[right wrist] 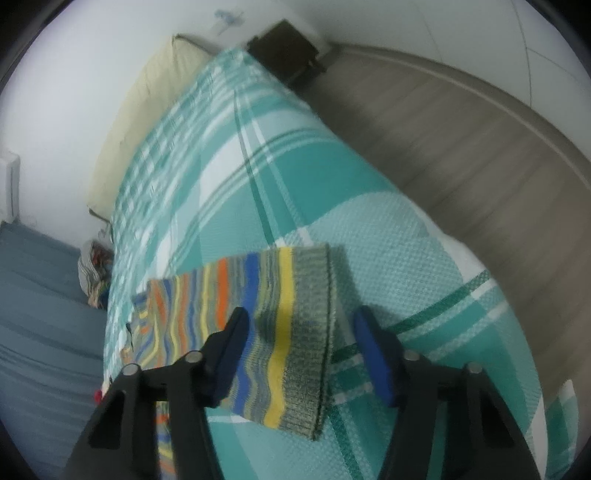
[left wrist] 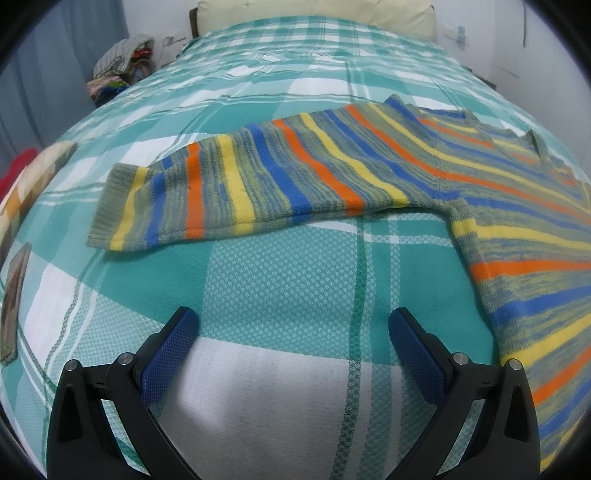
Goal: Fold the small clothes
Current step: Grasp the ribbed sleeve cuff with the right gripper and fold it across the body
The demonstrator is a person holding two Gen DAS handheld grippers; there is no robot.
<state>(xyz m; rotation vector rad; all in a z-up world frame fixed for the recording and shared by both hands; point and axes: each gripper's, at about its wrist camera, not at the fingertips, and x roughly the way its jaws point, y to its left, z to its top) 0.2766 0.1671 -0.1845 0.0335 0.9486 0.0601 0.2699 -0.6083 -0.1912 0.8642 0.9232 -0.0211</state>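
Observation:
A striped knit sweater [left wrist: 461, 173] in blue, orange, yellow and grey-green lies flat on the bed. Its left sleeve [left wrist: 221, 192] stretches out to the left with a ribbed cuff at its end. My left gripper [left wrist: 293, 325] is open and empty, over bare bedspread just in front of that sleeve. In the right wrist view the other sleeve [right wrist: 258, 332] lies with its ribbed cuff [right wrist: 314, 332] toward the bed's edge. My right gripper [right wrist: 301, 321] is open, its jaws standing on either side of the cuff end. The view is blurred.
The bed has a teal and white plaid bedspread [left wrist: 280, 280] and a cream pillow [left wrist: 314, 11] at its head. A pile of clothes [left wrist: 122, 62] sits beside the bed at far left. Folded items [left wrist: 33, 177] lie at the left edge. Wood floor [right wrist: 461, 147] lies right of the bed.

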